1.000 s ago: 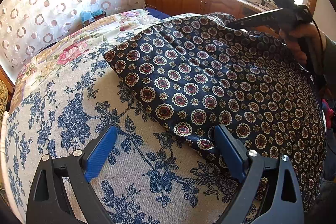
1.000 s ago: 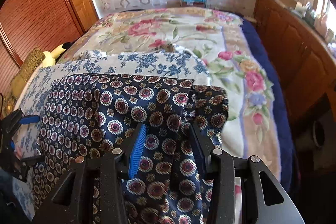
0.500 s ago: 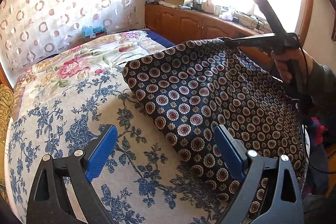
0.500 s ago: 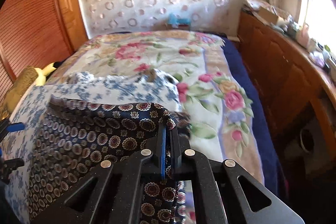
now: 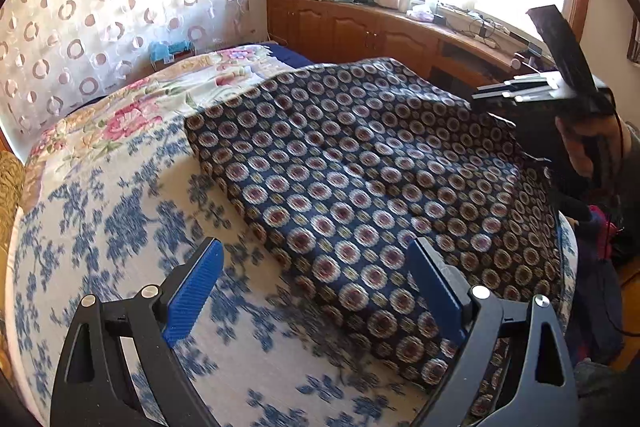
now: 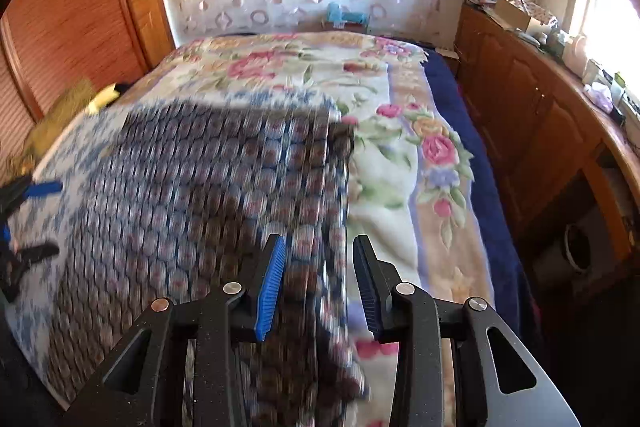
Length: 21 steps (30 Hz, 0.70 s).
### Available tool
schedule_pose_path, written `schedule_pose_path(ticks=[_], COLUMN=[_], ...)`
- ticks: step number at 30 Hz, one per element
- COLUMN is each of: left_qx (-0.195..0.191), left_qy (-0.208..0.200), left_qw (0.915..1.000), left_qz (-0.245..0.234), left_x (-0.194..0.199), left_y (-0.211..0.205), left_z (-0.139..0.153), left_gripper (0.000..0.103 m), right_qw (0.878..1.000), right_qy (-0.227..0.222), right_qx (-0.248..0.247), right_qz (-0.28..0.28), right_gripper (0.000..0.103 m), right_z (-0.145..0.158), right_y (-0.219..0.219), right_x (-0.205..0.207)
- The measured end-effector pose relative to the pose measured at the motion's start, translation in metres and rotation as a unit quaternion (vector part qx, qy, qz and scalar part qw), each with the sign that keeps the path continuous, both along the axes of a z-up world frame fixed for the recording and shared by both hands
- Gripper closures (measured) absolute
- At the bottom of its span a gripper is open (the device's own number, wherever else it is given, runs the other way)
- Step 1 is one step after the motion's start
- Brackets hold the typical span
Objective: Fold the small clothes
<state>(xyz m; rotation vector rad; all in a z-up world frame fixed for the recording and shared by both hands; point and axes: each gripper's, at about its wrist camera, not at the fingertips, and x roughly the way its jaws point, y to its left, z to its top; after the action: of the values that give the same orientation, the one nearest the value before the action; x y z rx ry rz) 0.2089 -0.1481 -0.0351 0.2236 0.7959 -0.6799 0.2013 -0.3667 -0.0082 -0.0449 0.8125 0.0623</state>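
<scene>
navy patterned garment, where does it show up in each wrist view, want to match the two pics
Left wrist view: the navy patterned garment fills the centre and right, spread on the blue floral cloth.
Right wrist view: the garment fills the centre-left and is blurred.
Shared landmark: the wooden cabinets along the window wall.

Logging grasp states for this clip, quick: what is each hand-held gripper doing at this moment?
Left hand-held gripper: open, holding nothing, above the patterned garment.
Right hand-held gripper: open, gripping nothing; garment edge lies below its gap.
</scene>
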Motion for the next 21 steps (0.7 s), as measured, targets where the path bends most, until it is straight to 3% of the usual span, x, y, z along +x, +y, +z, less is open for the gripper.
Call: schedule_pose_path(ticks=[5, 6, 8, 14, 16, 18, 20, 21], left_qx=[0.003, 0.003, 0.004, 0.004, 0.006, 0.006, -0.001, -0.008], left_qy=[0.009, 0.011, 0.013, 0.021, 0.022, 0.025, 0.03, 0.038], left_qw=[0.9999, 0.9999, 0.9999, 0.9998, 0.9997, 0.9997, 0.9995, 0.9992], left_qz=[-0.005, -0.005, -0.004, -0.004, -0.005, -0.005, -0.007, -0.009], left_x=[-0.018, -0.019, -0.025, -0.046, -0.052, -0.059, -0.064, -0.067], left_y=[-0.003, -0.003, -0.004, -0.001, 0.0, 0.002, 0.005, 0.007], left_z=[-0.004, -0.005, -0.007, -0.012, -0.014, -0.017, -0.02, -0.022], left_gripper=[0.009, 0.009, 0.009, 0.009, 0.009, 0.009, 0.014, 0.016], right_qw=[1.0, 1.0, 0.999, 1.0, 1.0, 1.0, 0.999, 0.999], right_qy=[0.023, 0.022, 0.018, -0.011, -0.014, -0.015, -0.014, -0.009], right_qx=[0.006, 0.014, 0.021, 0.026, 0.015, 0.002, 0.018, 0.021], right_qz=[-0.002, 0.001, 0.02, 0.005, -0.007, -0.024, -0.028, -0.034], right_gripper=[0.066, 0.07, 0.101, 0.101, 0.089, 0.061, 0.059, 0.053], right_z=[-0.008, -0.008, -0.006, 0.007, 0.005, 0.001, -0.005, -0.009], right_y=[-0.009, -0.009, -0.005, -0.008, -0.005, -0.004, -0.007, -0.007], right_x=[-0.025, -0.029, -0.043, -0.074, -0.08, -0.087, -0.094, -0.097])
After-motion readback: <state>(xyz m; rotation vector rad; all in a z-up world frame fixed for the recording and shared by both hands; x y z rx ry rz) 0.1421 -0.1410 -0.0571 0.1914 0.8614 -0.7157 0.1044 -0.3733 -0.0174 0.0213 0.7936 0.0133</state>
